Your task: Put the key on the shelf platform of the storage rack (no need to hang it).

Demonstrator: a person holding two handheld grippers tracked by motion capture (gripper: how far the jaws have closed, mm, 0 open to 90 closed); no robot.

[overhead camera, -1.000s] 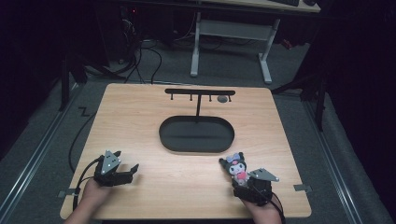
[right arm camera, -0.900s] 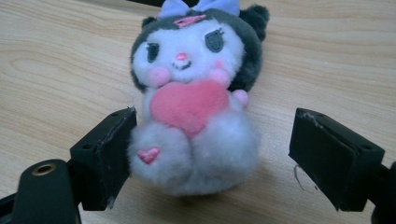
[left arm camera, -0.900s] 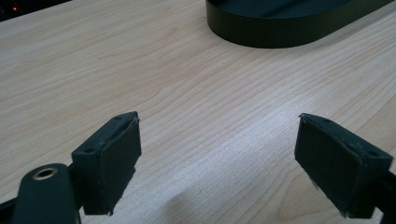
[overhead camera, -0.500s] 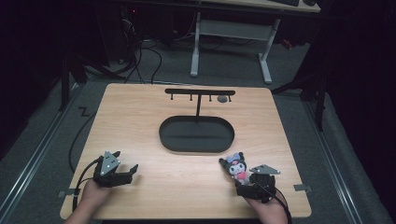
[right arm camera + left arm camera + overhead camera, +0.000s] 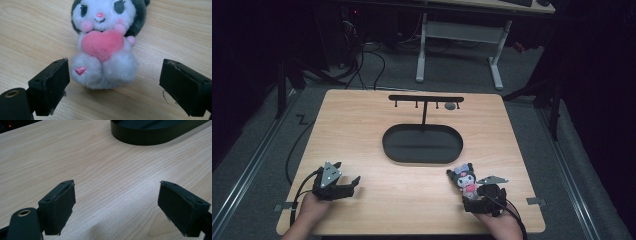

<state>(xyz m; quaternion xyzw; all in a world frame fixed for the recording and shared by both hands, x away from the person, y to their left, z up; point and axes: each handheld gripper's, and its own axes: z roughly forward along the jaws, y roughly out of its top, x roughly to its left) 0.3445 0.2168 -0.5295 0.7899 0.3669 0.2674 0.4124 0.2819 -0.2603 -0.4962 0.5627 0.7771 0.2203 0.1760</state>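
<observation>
Right gripper point(image 5: 113, 87) edged back slightly, jaws spread astride plush toy point(image 5: 106, 42); left gripper point(image 5: 116, 207) spread, empty; risk: off-centre closing topples toy.

No readable text, labels or numbers.

The high view looks forward and down from above the near edge of the bench point(image 5: 362, 130), taking in its whole top with the black oval tray point(image 5: 422, 143) near the middle. The left gripper view sits low, just above the wood, facing the tray's point(image 5: 150, 135) near wall from close by. The right gripper view, equally low, faces the plush toy point(image 5: 106, 42) at very close range; the high view shares that toy point(image 5: 464, 179), nearer than the tray.
</observation>
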